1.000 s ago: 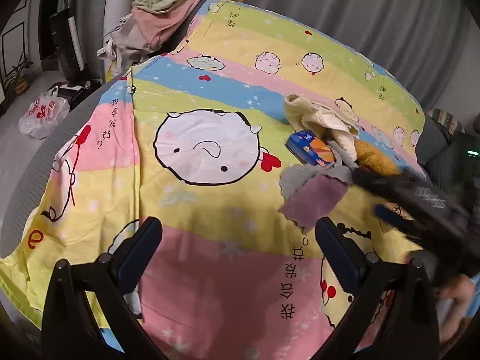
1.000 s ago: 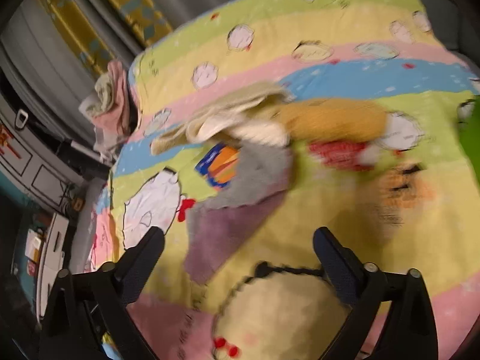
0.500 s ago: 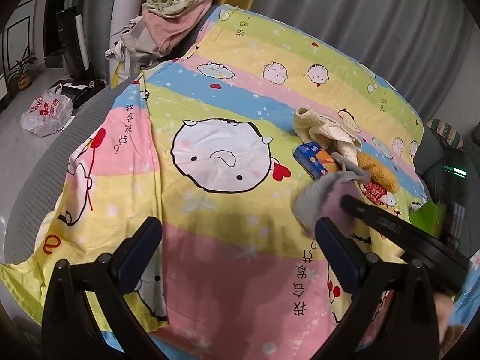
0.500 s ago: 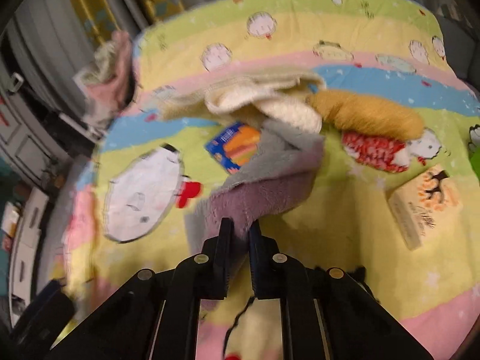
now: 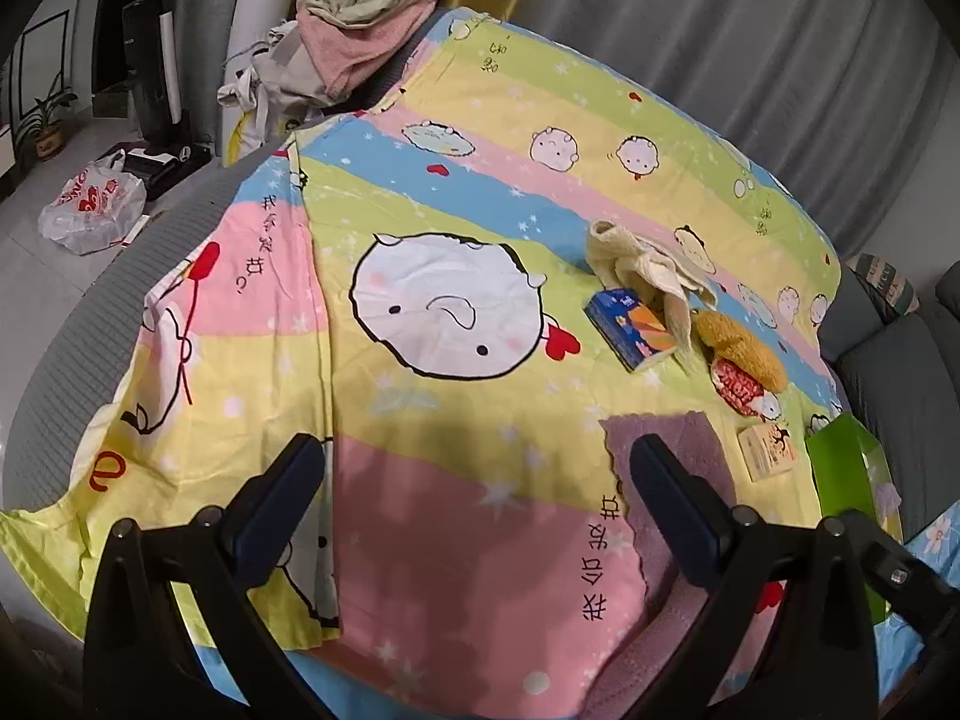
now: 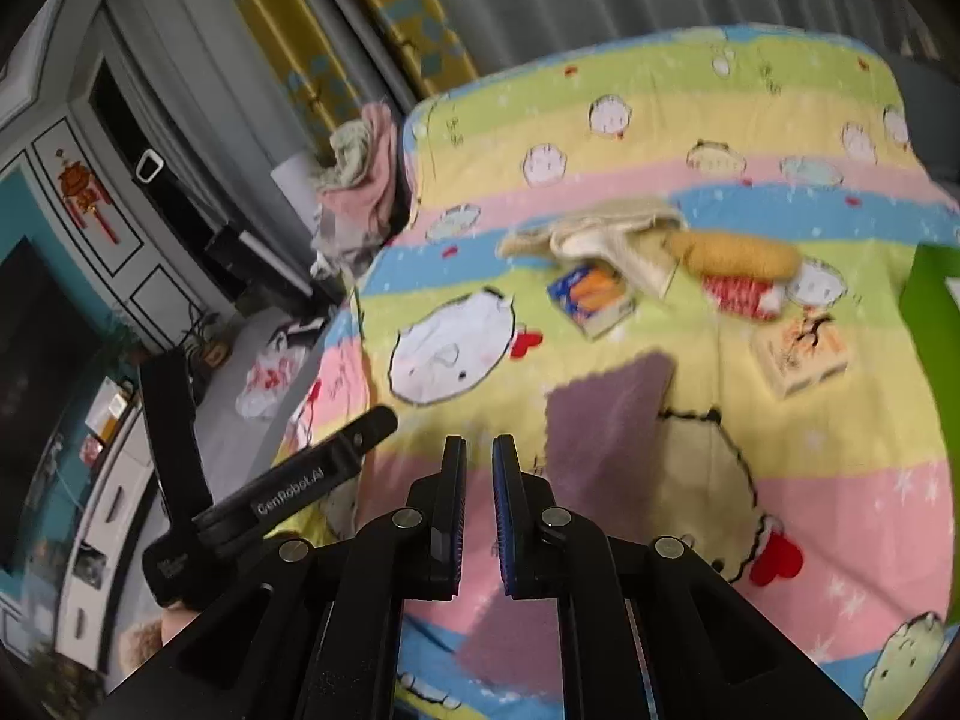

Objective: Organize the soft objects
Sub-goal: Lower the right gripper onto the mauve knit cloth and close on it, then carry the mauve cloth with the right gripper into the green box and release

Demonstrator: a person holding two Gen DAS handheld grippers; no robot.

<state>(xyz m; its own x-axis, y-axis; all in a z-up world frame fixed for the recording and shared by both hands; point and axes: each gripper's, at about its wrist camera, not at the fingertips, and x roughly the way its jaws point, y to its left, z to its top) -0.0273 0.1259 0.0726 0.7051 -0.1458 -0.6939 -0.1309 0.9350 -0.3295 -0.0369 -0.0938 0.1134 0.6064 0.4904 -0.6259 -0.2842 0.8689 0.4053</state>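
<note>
A cartoon-print bedsheet (image 5: 456,228) covers the bed, grey curtains (image 5: 750,36) behind. Since half a second ago the purple towel (image 6: 606,420) has been dragged nearer, clear of the cream cloth (image 5: 648,264). The right gripper (image 6: 479,504) is pinched on its near edge; the left gripper (image 5: 474,504) gapes wide, empty.

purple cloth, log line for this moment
purple cloth: flat on bedsheet | left gripper: open, empty | right gripper: shut, grip on cloth unclear

bed sheet (image 5: 456,408): under all | cloth (image 5: 672,438): near edge | 2 boxes: book-like box (image 5: 630,330) behind cloth, small box (image 5: 768,453) right | towel (image 5: 648,264): behind book-like box
</note>
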